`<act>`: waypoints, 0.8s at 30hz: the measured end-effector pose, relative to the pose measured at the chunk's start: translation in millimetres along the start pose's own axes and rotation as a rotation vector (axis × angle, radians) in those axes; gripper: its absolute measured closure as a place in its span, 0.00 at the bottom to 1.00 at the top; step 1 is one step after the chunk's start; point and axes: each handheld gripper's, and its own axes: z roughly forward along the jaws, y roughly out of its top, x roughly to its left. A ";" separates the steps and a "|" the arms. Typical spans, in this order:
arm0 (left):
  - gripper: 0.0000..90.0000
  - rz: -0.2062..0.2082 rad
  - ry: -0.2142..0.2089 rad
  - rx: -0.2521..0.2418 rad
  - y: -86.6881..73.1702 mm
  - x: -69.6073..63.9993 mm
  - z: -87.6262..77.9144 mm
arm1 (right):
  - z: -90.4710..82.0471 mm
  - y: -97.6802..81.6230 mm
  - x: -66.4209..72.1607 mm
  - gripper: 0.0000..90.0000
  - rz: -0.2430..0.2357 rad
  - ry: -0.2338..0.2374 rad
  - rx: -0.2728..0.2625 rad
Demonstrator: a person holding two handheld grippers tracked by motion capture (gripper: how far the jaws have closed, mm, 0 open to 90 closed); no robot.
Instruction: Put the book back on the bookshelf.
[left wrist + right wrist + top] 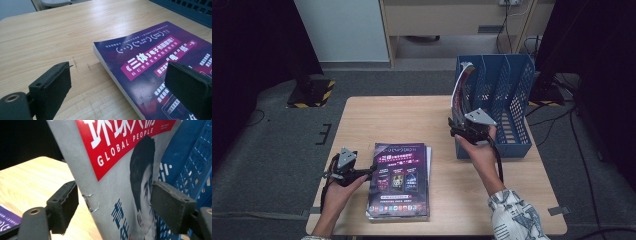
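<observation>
The right gripper (113, 202) has its jaws spread, with the magazine (120, 182) between them; the pads do not press it. The magazine stands curved in the left slot of the blue rack (504, 100) at the right side of the desk (402, 120). The left gripper (120, 87) also has its jaws spread, over the left edge of the purple book (152, 60), which lies flat on the desk.

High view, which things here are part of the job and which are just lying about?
In the job: magazine, blue file rack, purple booklets, left gripper, right gripper.
Lying about: cables on the floor, striped stand base.
</observation>
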 end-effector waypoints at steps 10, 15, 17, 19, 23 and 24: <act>0.07 0.003 0.002 0.002 -0.2 -0.4 0.3 | -17.8 -0.6 2.7 0.20 0.032 0.077 -0.011; 0.07 0.003 0.003 0.003 -0.1 -0.7 0.1 | -27.2 -2.8 4.6 0.19 0.030 0.104 -0.009; 0.07 0.005 0.003 0.004 -0.1 -0.8 0.2 | -31.6 -4.5 5.0 0.19 0.038 0.115 -0.008; 0.07 0.006 0.003 0.006 -0.2 -1.0 0.5 | -36.1 -6.6 4.6 0.19 0.041 0.123 -0.008; 0.07 0.007 0.002 0.007 -0.4 -1.8 1.1 | -42.4 -11.9 4.7 0.20 0.049 0.143 0.007; 0.07 0.008 0.001 0.008 -0.4 -1.9 1.2 | -43.7 -13.6 4.9 0.20 0.047 0.145 0.009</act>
